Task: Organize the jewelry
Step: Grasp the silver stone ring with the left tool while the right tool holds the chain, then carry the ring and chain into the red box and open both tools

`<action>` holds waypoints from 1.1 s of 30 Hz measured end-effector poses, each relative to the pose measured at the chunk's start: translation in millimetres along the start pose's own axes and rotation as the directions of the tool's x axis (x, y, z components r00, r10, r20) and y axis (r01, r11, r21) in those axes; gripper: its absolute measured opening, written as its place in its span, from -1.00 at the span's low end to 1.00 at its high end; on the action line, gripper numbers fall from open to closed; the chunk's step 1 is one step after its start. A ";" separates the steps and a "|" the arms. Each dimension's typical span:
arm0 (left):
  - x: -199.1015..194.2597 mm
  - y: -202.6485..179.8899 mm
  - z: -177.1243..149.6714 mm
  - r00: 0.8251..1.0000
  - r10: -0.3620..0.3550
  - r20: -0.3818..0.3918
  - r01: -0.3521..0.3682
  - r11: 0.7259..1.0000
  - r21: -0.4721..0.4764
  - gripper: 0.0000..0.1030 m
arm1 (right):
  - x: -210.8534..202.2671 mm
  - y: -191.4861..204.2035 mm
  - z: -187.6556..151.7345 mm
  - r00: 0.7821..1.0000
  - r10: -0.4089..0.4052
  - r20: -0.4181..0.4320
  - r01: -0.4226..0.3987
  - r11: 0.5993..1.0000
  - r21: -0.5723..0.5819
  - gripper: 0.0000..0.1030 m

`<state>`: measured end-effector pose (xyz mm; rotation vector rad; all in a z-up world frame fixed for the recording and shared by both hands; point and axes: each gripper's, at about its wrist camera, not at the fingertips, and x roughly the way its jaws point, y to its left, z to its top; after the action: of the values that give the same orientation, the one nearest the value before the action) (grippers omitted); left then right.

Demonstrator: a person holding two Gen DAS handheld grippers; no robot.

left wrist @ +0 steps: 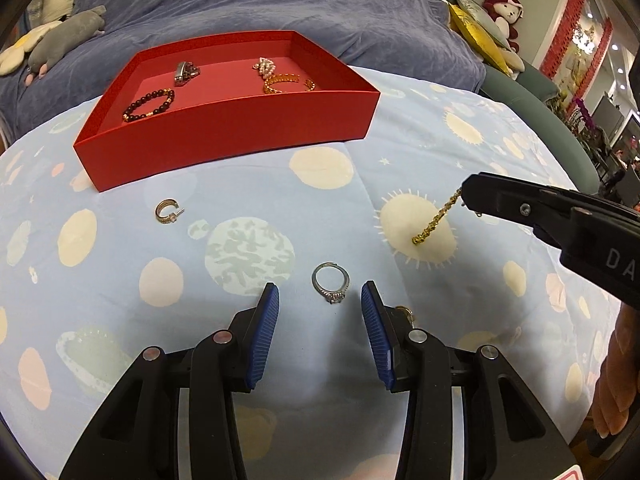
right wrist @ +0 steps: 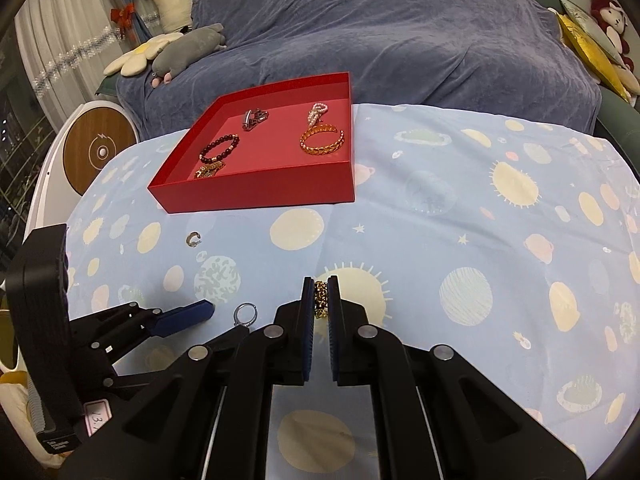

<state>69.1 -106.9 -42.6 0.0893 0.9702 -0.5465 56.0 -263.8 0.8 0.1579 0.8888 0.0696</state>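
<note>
A: Left tongs (left wrist: 320, 304) open, with the silver ring (left wrist: 330, 282) lying flat on the spotty cloth (left wrist: 240, 240) right between the blue pads (left wrist: 266, 320). Not pinched yet

B: So, next job: grab that ring?

A: Looks like it. Best to come down slow, keep the ring in the middle, one pad on each side of the thin band. Then squeeze soft, so no cloth gets caught too

B: And the right tongs (right wrist: 320, 300)?

A: Shut tight on the little gold chain (right wrist: 321, 300). In the left view, hanging down from the tips, lifted off the cloth or just about. Good to hold steady, no shaking, or down it could slip

B: Where to put it all?

A: Into the red tray (left wrist: 224, 132) at the far side of the cloth. Already in there: a dark bead bracelet (left wrist: 148, 104), a silver clip thing (left wrist: 185, 72), a pearl piece (left wrist: 264, 66), a gold bangle (left wrist: 286, 83) and one more gold bit at the near corner

B: Anything else left out?

A: One gold hoop earring (left wrist: 167, 211) near the front wall of the tray, well apart from the ring. Maybe another small gold piece peeking by the right pad, too hidden to tell
</note>
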 end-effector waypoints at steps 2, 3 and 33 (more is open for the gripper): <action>1.3 -3.9 1.0 1.000 0.003 0.003 -0.003 1.000 0.014 -0.37 | -0.6 -0.1 -1.6 1.000 0.001 -0.005 -0.001 1.000 0.001 -0.90; 2.4 -5.9 1.1 1.000 0.007 0.002 -0.007 1.000 0.020 -0.47 | -0.9 -0.2 -2.4 1.000 0.001 -0.007 -0.001 1.000 0.001 -0.90; -54.8 44.3 42.7 0.989 0.052 0.140 -0.040 0.996 -0.086 -0.84 | -12.7 14.0 31.6 0.997 0.045 0.057 -0.047 0.999 0.019 -0.89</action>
<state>98.5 -60.0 18.4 -0.0018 0.8490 -0.4635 72.6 -255.0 32.4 0.1984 0.8301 0.0985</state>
